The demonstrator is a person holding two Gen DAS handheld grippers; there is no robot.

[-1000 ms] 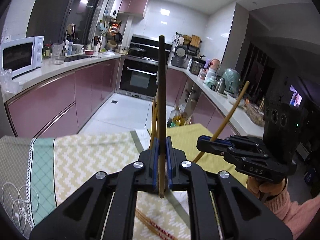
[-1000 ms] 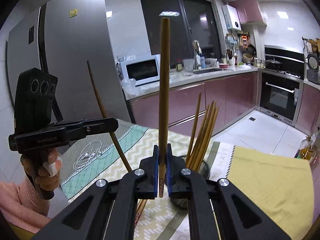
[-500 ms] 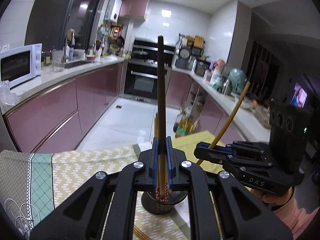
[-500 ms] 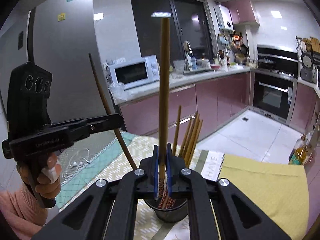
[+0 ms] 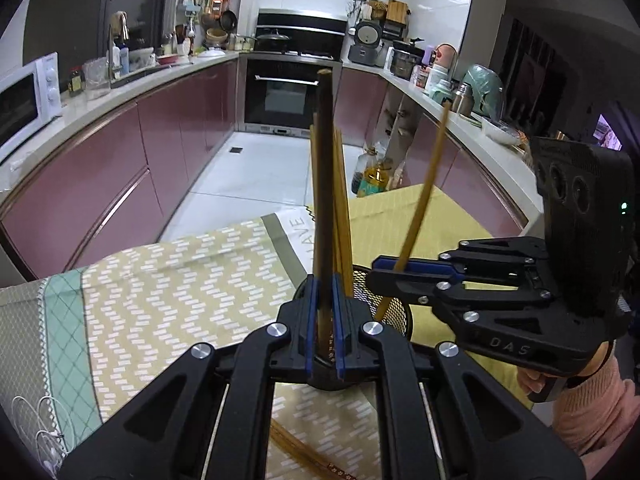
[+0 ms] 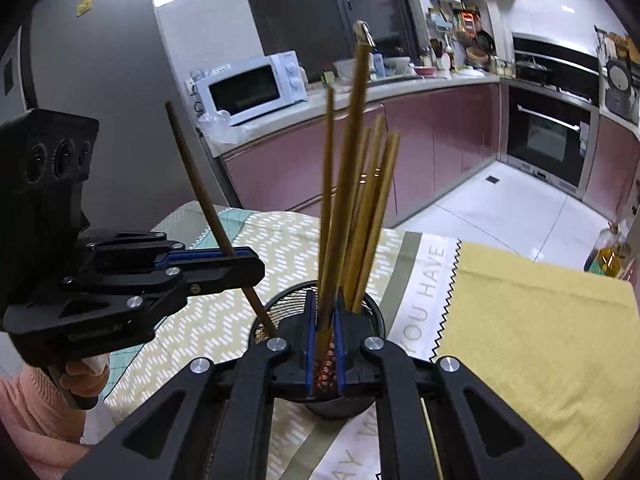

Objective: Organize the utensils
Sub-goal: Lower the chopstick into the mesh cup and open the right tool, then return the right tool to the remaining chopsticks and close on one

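A black mesh holder (image 5: 394,312) (image 6: 364,312) stands on the table with several light chopsticks (image 6: 370,216) upright in it. My left gripper (image 5: 323,320) is shut on a dark brown chopstick (image 5: 325,184), held upright with its lower end in the holder; it also shows in the right wrist view (image 6: 200,184). My right gripper (image 6: 322,344) is shut on a light wooden chopstick (image 6: 348,168), its patterned lower end inside the holder; it also shows in the left wrist view (image 5: 424,196). Both grippers sit just above the holder's rim.
A patterned yellow and green tablecloth (image 5: 168,304) covers the table. More chopsticks (image 5: 304,456) lie on the cloth near me. White earphone cable (image 5: 36,428) lies at the left edge. Kitchen counters (image 5: 132,80) and an oven (image 5: 288,92) stand behind.
Both grippers have moved down and forward over the holder. The two held chopsticks now reach into it, where before they were above the table.
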